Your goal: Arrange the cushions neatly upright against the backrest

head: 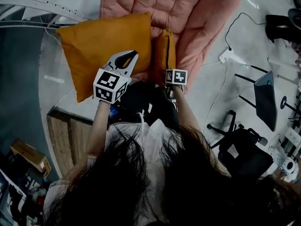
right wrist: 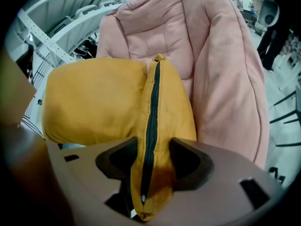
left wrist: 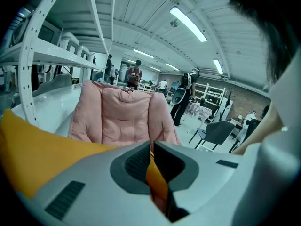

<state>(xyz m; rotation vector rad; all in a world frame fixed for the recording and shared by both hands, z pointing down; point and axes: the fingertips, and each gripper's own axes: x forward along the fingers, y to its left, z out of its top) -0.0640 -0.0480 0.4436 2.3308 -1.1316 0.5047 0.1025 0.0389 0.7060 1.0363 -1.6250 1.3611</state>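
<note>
Two orange cushions rest on a pink padded chair (head: 188, 13). The large orange cushion (head: 103, 46) lies face up on the chair's left side. My left gripper (head: 128, 56) is shut on a fold of its edge (left wrist: 155, 178), seen pinched between the jaws in the left gripper view. The second orange cushion (head: 164, 55) stands on edge beside it, zip (right wrist: 151, 121) towards me. My right gripper (right wrist: 153, 149) has its jaws apart round that zipped edge, and the fabric there looks unsqueezed. Its marker cube (head: 176, 76) sits just below the cushion.
White shelving rails (head: 28, 4) curve past on the left. A wooden pallet (head: 66, 135) lies at lower left. A white power strip (head: 228, 55) with cables lies right of the chair, with black office chairs (head: 244, 154) beyond. People stand far off (left wrist: 186, 95).
</note>
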